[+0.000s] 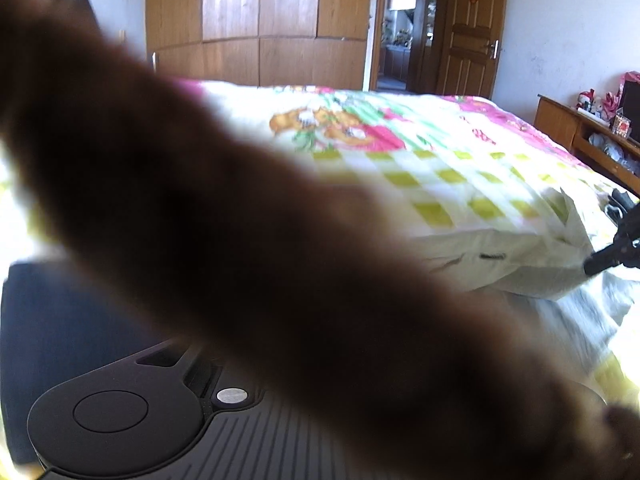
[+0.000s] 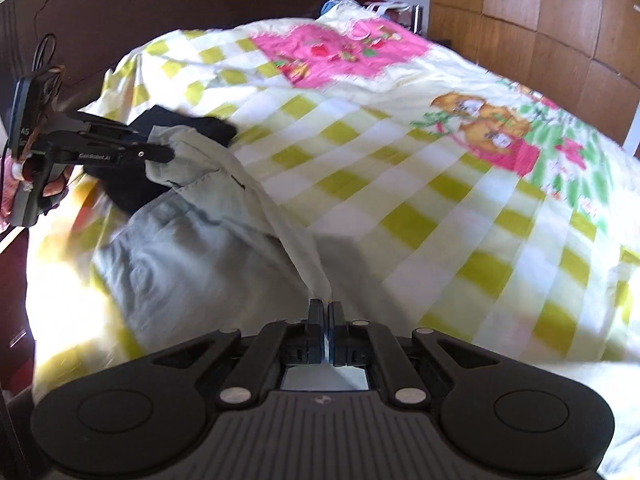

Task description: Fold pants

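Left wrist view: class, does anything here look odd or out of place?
Yes. A blurred brown shape lies diagonally right across the lens, hiding the left gripper's fingers and much of the bed. It is too blurred to identify.

Right gripper (image 2: pixel 325 308): matte black plastic. Two flat black fingers (image 2: pixel 316 309), pale strip between them. Behind the fingers, angled link arms with round silver pivot pins (image 2: pixel 234 395). Ribbed grey centre panel with a small logo, a round black disc either side.

Left gripper (image 2: pixel 160 154): same black build, white "GenRobot.AI" lettering on the side, one silver screw near the tip. Black box at its rear with thin black cables. Bare skin of the hand (image 2: pixel 54 189) beneath it.
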{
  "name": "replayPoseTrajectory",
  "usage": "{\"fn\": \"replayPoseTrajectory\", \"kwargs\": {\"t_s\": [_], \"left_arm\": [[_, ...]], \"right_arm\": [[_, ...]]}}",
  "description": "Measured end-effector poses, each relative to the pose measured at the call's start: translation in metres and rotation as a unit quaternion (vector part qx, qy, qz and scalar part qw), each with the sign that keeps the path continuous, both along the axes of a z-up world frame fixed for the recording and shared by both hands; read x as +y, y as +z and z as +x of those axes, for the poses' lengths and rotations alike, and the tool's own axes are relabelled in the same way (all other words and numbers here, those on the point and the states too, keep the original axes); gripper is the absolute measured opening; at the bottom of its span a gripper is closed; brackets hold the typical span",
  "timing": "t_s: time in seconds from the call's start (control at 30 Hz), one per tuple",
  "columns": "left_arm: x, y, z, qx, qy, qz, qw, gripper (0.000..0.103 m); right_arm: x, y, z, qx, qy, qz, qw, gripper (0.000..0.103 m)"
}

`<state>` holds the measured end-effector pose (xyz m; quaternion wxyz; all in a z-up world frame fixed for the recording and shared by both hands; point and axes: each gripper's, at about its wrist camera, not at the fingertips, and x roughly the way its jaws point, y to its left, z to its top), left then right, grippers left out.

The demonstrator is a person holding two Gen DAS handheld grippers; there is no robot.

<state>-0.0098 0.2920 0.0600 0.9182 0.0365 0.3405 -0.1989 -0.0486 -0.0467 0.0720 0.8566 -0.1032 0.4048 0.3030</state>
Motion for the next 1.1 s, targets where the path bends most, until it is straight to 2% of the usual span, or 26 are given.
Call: {"fn": "replayPoseTrajectory", "kwargs": {"t_s": [0.07, 0.17, 0.27, 0.3, 0.37, 0.5, 0.67, 0.83, 0.9, 0.97, 1.03, 1.1], "left_arm": [[0.003, -0.013, -0.011, 0.016, 0.007, 0.007, 0.9998, 0.015], [0.008, -0.036, -0.021, 0.031, 0.022, 0.022, 0.9990, 0.017], [0.014, -0.038, -0.035, 0.028, 0.028, 0.022, 0.9990, 0.019], [0.014, -0.035, -0.043, 0.021, 0.022, 0.031, 0.9991, 0.020], [0.010, -0.034, -0.053, 0.010, 0.008, 0.067, 0.9977, 0.030], [0.014, -0.044, -0.063, 0.021, 0.009, 0.105, 0.9942, 0.032], [0.033, -0.046, -0.076, 0.029, 0.044, 0.108, 0.9928, 0.032], [0.042, -0.022, -0.093, -0.003, 0.072, 0.082, 0.9940, 0.030], [0.031, -0.012, -0.095, -0.021, 0.060, 0.059, 0.9962, 0.030], [0.012, -0.010, -0.093, -0.026, 0.028, 0.030, 0.9988, 0.031], [-0.007, -0.021, -0.088, -0.023, 0.000, 0.032, 0.9992, 0.033], [-0.021, -0.042, -0.079, 0.007, -0.013, 0.056, 0.9983, 0.033]], "right_arm": [[0.005, -0.022, -0.016, 0.044, 0.006, 0.002, 0.999, 0.019], [0.017, -0.052, -0.030, 0.067, 0.008, -0.023, 0.997, 0.019], [0.030, -0.062, -0.044, 0.050, 0.032, -0.058, 0.997, 0.019], [0.034, -0.062, -0.050, 0.032, 0.048, -0.075, 0.996, 0.019], [0.039, -0.063, -0.055, 0.019, 0.063, -0.105, 0.992, 0.020], [0.042, -0.063, -0.056, 0.015, 0.063, -0.120, 0.991, 0.021], [0.060, -0.054, -0.073, 0.009, 0.115, -0.120, 0.986, 0.028], [0.072, -0.051, -0.073, -0.004, 0.104, -0.101, 0.989, 0.028], [0.077, -0.051, -0.069, -0.005, 0.098, -0.095, 0.991, 0.028], [0.081, -0.053, -0.067, -0.010, 0.095, -0.094, 0.991, 0.028], [0.082, -0.055, -0.063, -0.006, 0.085, -0.093, 0.992, 0.028], [0.076, -0.057, -0.060, 0.005, 0.064, -0.094, 0.994, 0.028]]}}
